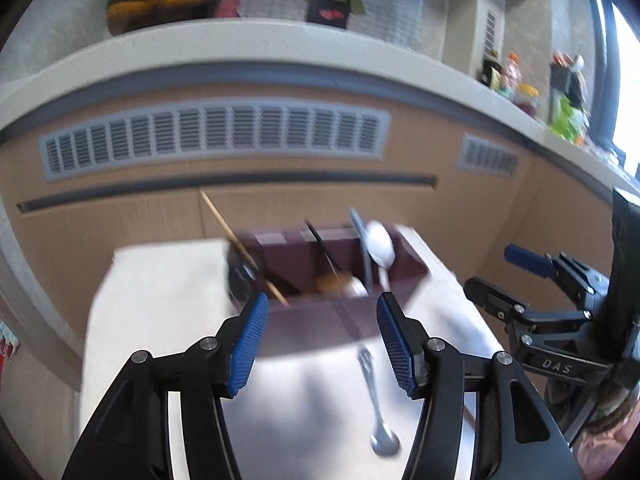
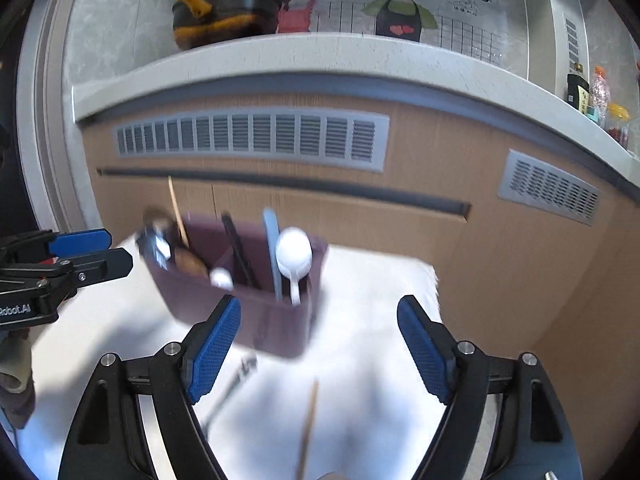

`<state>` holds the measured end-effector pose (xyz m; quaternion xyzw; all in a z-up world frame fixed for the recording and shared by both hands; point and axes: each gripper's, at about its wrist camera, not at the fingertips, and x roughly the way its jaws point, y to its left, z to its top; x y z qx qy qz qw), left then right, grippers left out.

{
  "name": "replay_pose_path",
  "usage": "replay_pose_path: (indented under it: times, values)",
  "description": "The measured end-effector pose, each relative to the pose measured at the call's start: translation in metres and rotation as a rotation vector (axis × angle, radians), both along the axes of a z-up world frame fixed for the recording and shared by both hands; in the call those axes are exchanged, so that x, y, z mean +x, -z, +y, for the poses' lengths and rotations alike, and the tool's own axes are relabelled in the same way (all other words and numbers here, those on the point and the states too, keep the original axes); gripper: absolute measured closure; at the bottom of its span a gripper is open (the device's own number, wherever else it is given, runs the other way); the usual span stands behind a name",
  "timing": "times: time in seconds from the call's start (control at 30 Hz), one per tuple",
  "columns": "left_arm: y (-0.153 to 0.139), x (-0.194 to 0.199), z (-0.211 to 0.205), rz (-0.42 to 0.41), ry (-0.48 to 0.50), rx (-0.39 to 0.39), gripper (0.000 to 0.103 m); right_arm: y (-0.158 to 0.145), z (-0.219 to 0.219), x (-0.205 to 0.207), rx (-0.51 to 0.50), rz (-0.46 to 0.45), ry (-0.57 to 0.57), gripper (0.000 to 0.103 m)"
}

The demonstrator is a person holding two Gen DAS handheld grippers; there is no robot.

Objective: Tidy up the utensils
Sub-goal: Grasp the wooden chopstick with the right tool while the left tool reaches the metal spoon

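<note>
A dark maroon utensil holder [image 1: 320, 320] [image 2: 264, 320] stands on a white cloth [image 1: 160, 300] [image 2: 360, 320]. In it are a white spoon [image 1: 380, 244] [image 2: 294, 254], a blue-grey handle, black chopsticks and a thin wooden stick [image 1: 224, 224]. A metal spoon [image 1: 374, 400] lies on the cloth in front of the holder, bowl towards me. A wooden chopstick [image 2: 308, 428] lies on the cloth near the right gripper. My left gripper [image 1: 322, 312] is open above the cloth with nothing between its fingers. My right gripper [image 2: 318, 318] is open wide and empty.
A wooden cabinet front [image 1: 280, 200] with grey vents rises behind the cloth under a pale counter [image 1: 280, 40]. A black and orange pot [image 2: 224, 12] sits on the counter. Bottles [image 2: 580, 92] stand at the counter's right end.
</note>
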<state>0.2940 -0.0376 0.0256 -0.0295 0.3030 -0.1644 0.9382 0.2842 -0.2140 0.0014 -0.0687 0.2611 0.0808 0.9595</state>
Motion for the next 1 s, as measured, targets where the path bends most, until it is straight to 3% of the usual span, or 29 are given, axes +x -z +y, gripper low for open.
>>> replay_pose_path:
  times: [0.13, 0.3, 0.47, 0.6, 0.8, 0.9, 1.0]
  values:
    - [0.032, -0.02, -0.017, 0.089, 0.058, 0.014, 0.046, 0.023, -0.01, -0.02, -0.036, 0.064, 0.014, 0.017]
    - [0.074, -0.041, -0.033, 0.185, 0.112, 0.006, 0.046, 0.058, -0.025, -0.04, -0.088, 0.142, 0.05, 0.016]
    - [0.098, -0.059, -0.054, 0.181, 0.153, 0.081, 0.046, 0.076, -0.049, -0.057, -0.07, 0.196, 0.106, 0.015]
    - [0.107, -0.053, -0.059, 0.234, 0.139, 0.079, 0.056, 0.083, -0.063, -0.065, -0.063, 0.212, 0.153, 0.009]
    - [0.116, -0.04, -0.07, 0.263, 0.105, 0.14, 0.06, 0.086, -0.065, -0.071, -0.111, 0.203, 0.208, 0.003]
    - [0.117, -0.037, -0.073, 0.256, 0.093, 0.163, 0.074, 0.083, -0.063, -0.072, -0.113, 0.203, 0.189, 0.003]
    - [0.116, -0.04, -0.069, 0.252, 0.094, 0.149, 0.074, 0.08, -0.061, -0.07, -0.055, 0.222, 0.147, 0.003]
